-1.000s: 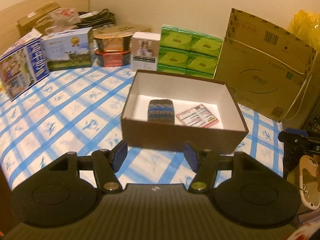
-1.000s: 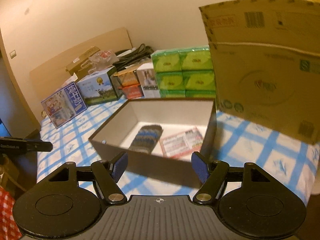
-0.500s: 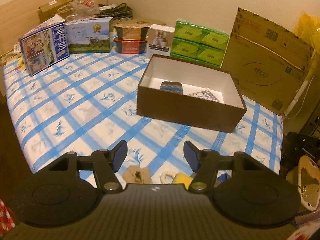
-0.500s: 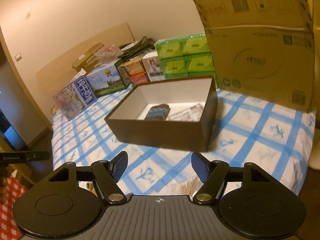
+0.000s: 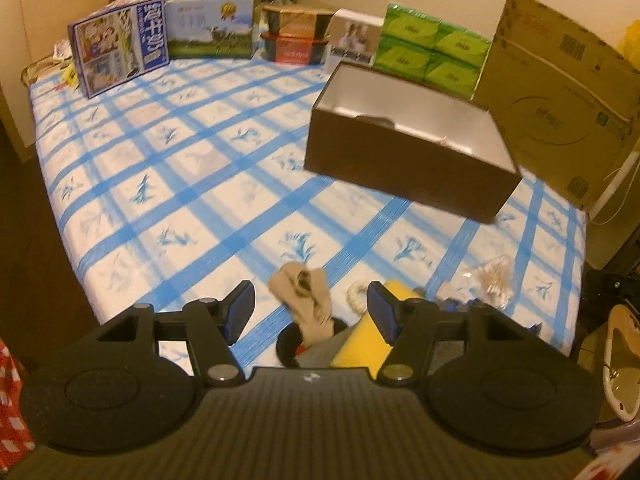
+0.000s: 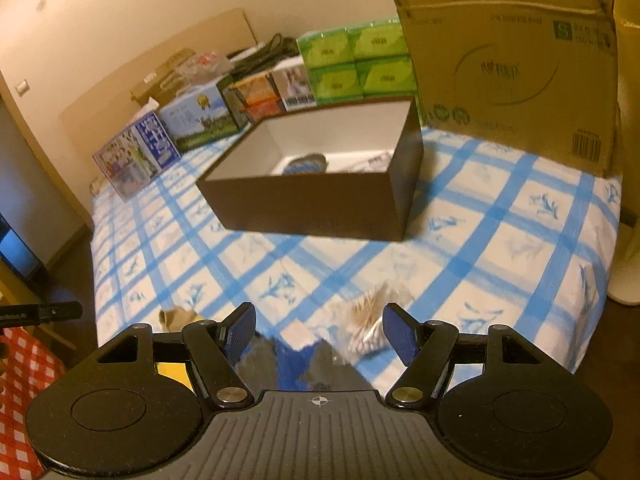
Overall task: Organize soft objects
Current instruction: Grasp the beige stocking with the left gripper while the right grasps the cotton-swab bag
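In our left view, our left claw [image 5: 310, 312] is wide open and holds nothing. The tan sock [image 5: 305, 296] lies near the bed's front edge, its long way pointing from us toward the brown box [image 5: 404, 168]. We should go down slowly and pinch its middle.

In our right view, our right claw [image 6: 320, 332] is open and empty too. The plastic packet [image 6: 370, 312] lies near the front edge.

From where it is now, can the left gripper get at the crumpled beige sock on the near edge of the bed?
Probably yes. The left gripper is open, and the crumpled beige sock lies just ahead between its fingers with nothing over it. A yellow sponge sits close to its right, so a careless close could catch that too.
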Demonstrator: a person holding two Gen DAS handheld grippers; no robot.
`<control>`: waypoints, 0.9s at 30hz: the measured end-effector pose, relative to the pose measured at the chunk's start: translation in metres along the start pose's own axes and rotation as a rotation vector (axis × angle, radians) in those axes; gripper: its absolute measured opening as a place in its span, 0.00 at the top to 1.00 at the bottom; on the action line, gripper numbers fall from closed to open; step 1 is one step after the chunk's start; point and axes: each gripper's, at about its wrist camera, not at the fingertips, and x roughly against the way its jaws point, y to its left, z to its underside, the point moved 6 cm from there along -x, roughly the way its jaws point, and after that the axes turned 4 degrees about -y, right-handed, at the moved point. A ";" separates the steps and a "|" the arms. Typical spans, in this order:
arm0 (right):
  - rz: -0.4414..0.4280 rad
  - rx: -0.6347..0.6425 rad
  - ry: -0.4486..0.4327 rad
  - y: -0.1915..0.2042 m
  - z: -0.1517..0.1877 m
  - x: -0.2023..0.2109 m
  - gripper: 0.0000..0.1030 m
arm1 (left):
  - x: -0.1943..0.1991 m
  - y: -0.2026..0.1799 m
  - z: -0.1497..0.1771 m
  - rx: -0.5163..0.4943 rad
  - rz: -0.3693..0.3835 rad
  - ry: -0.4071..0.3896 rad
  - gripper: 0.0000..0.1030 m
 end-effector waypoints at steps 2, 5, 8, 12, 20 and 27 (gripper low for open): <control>0.017 0.009 0.014 -0.002 0.004 -0.005 0.32 | -0.004 0.004 0.005 0.004 -0.011 0.013 0.42; 0.045 0.016 0.038 -0.006 0.013 -0.016 0.32 | -0.011 0.008 0.013 0.007 -0.024 0.031 0.42; 0.067 0.014 0.065 -0.011 0.021 -0.025 0.32 | -0.017 0.010 0.019 0.009 -0.030 0.046 0.42; 0.087 0.016 0.091 -0.016 0.030 -0.033 0.32 | -0.025 0.013 0.024 0.019 -0.025 0.059 0.42; 0.105 0.005 0.108 -0.024 0.039 -0.044 0.32 | -0.042 0.014 0.034 0.030 -0.022 0.090 0.42; 0.107 0.026 0.111 -0.026 0.039 -0.064 0.32 | -0.058 0.016 0.032 0.017 -0.032 0.090 0.42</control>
